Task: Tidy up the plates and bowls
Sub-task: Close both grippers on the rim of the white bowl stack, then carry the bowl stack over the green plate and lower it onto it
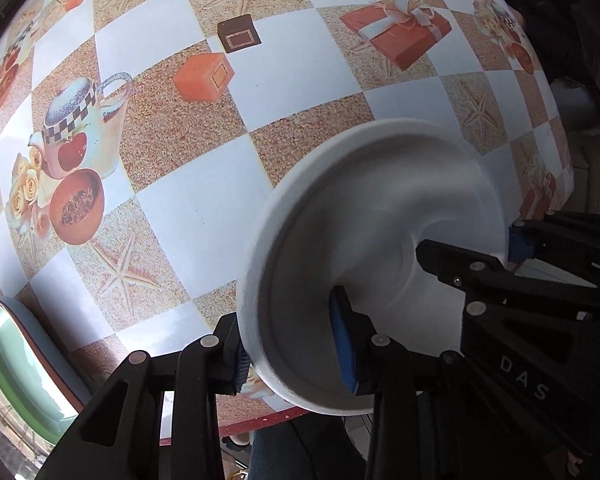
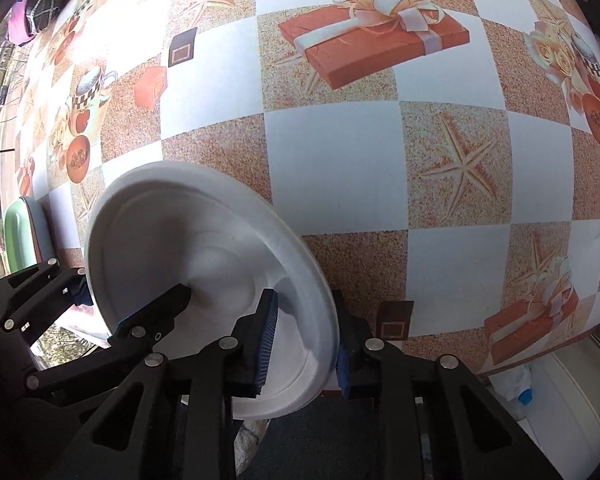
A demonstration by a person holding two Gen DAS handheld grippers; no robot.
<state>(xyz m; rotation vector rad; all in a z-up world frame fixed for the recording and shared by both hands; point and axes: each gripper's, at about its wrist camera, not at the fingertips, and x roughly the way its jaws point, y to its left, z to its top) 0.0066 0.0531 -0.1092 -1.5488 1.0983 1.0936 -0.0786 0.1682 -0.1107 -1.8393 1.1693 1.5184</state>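
Note:
A white paper bowl (image 1: 376, 216) is held up on edge over the table's near edge, its hollow facing the cameras; it also shows in the right wrist view (image 2: 172, 240). My left gripper (image 1: 296, 344) is shut on its rim, one blue pad inside and one outside. My right gripper (image 2: 306, 344) is shut on the opposite rim in the same way. Each gripper shows in the other's view, the right one (image 1: 512, 256) at the bowl's right and the left one (image 2: 80, 300) at its left. A green plate (image 1: 16, 364) lies at the table's near left on a pale blue plate; it also shows in the right wrist view (image 2: 18, 236).
The table (image 2: 332, 152) wears a checkered cloth printed with starfish, gift boxes and teacups. Its red front edge (image 1: 260, 422) runs just below the bowl. A plastic bottle (image 2: 516, 388) lies on the floor at the right.

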